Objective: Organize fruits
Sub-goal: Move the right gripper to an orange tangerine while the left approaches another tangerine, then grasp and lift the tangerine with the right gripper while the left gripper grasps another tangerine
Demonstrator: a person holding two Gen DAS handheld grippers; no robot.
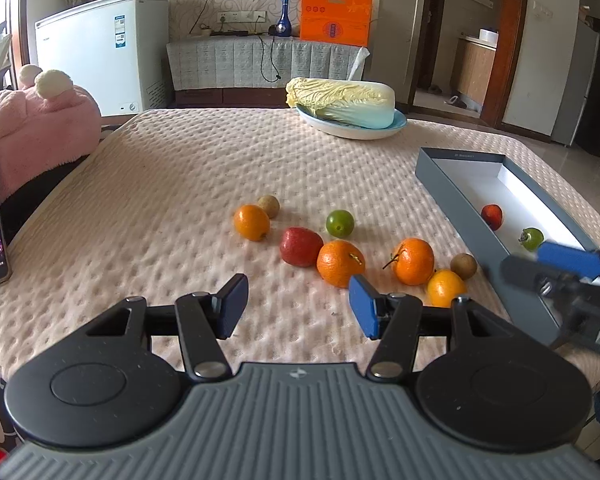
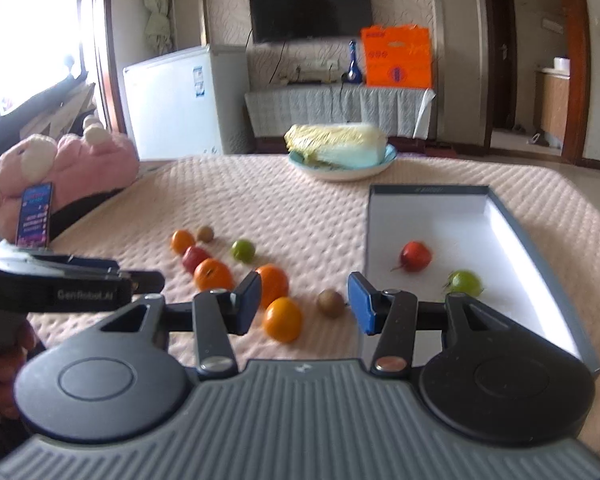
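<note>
Beside the box's rim [image 2: 367, 240], both hand-held grippers, left [image 1: 298, 306] and right [image 2: 304, 304], gape empty; bare quilt [image 1: 180, 168] beyond.

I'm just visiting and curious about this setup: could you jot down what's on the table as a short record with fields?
surface: table with quilted cover
box: open grey box, right side
in box: red fruit, green fruit
loose fruit: eight, left of the box, including orange, red one, green one
far end: cabbage on a plate
left hand-held gripper: open, empty
right hand-held gripper: open, empty
</note>
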